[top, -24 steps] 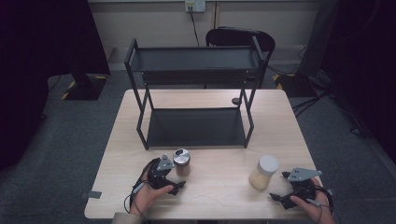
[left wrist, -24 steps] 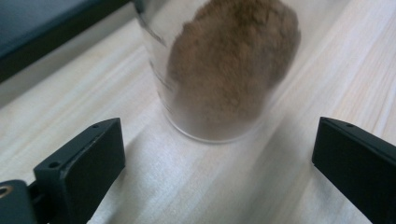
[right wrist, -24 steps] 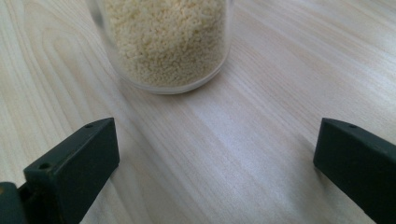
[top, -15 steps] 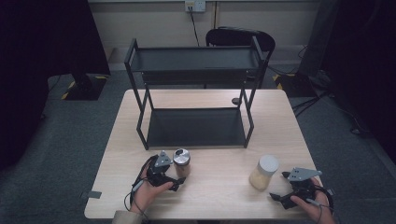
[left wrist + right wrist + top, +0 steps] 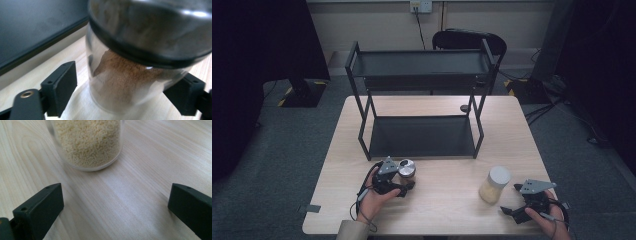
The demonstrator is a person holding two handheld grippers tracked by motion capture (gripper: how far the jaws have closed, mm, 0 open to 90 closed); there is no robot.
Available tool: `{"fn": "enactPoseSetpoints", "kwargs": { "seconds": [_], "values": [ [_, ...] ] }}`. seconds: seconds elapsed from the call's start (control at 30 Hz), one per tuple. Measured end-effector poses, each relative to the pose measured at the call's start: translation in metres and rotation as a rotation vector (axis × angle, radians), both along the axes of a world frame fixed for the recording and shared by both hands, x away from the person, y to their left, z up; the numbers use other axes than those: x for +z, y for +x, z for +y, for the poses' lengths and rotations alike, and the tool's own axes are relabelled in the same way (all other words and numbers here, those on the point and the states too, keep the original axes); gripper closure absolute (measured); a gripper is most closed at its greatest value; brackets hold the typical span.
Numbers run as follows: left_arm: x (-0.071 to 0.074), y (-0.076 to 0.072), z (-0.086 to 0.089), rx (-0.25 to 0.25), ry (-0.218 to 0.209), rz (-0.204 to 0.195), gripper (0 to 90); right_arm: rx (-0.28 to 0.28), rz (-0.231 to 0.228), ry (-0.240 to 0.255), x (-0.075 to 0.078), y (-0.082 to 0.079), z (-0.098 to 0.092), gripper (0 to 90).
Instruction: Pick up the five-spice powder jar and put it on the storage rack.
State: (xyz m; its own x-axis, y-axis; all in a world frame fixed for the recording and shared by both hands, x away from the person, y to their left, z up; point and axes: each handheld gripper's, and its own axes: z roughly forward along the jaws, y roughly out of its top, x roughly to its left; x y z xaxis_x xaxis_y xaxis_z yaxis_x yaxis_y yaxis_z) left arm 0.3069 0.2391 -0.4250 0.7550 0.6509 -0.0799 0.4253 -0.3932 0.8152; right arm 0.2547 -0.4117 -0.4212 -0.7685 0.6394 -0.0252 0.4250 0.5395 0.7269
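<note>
left tool (image 5: 404,179) straddling brown-powder jar (image 5: 407,169), near left on tabletop (image 5: 447,220), pads not yet pressing; right tool (image 5: 518,199) spread short of grain jar (image 5: 494,184). risk: off-centre squeeze tipping jar.

High overhead view — two close gripper views

A clear glass jar of brown powder with a shiny metal lid (image 5: 406,168) stands upright on the tabletop (image 5: 447,210), just before the black rack's lower shelf (image 5: 422,136).

A clear jar of pale yellow grains with a white lid (image 5: 494,184) stands upright, well apart.
</note>
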Motion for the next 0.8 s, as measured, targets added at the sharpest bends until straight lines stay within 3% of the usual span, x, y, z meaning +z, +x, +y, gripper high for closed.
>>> {"fn": "enactPoseSetpoints", "kwargs": {
  "seconds": [0.13,0.33,0.8],
  "values": [
    [-0.003,0.002,-0.001,-0.031,-0.015,-0.026,25.4,0.000,0.000,0.000,0.000,0.000,0.000,0.0],
    [0.003,0.002,-0.008,-0.039,0.029,-0.060,29.4,0.000,0.000,0.000,0.000,0.000,0.000,0.0],
    [0.020,0.015,-0.007,-0.028,0.005,-0.016,30.0,-0.001,0.000,0.000,0.000,0.000,0.000,0.0]
  ]
}}
